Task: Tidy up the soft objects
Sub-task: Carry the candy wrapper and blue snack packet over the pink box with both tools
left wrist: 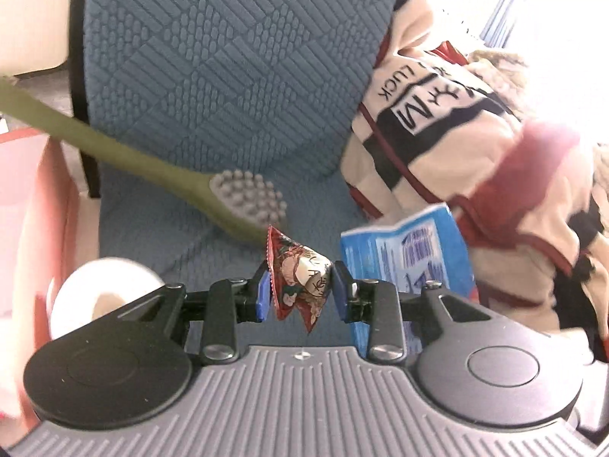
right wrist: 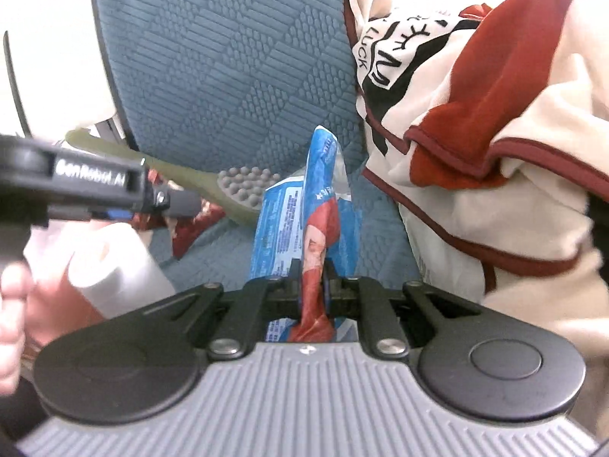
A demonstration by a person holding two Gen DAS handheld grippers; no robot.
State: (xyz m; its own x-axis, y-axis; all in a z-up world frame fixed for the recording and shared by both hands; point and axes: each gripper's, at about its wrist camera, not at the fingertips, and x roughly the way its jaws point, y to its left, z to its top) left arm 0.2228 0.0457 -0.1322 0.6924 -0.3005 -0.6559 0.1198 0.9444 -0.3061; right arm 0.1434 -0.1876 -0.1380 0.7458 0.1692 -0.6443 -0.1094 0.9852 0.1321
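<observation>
Left claw [left wrist: 300, 285] around red snack packet [left wrist: 295, 278], pads pressing.

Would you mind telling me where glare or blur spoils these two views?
Left wrist view: window glare whitens the upper right and washes over the blanket; the paper roll is smeared. Right wrist view: the left gripper and the hand holding it are blurred, and the upper left is overexposed.

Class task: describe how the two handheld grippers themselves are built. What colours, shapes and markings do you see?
Each gripper, left gripper and right gripper, has a grey ribbed body, two round black discs, black linkage arms with silver rivets, and blue pads on its jaws. White lettering runs along the left one's side.
</observation>
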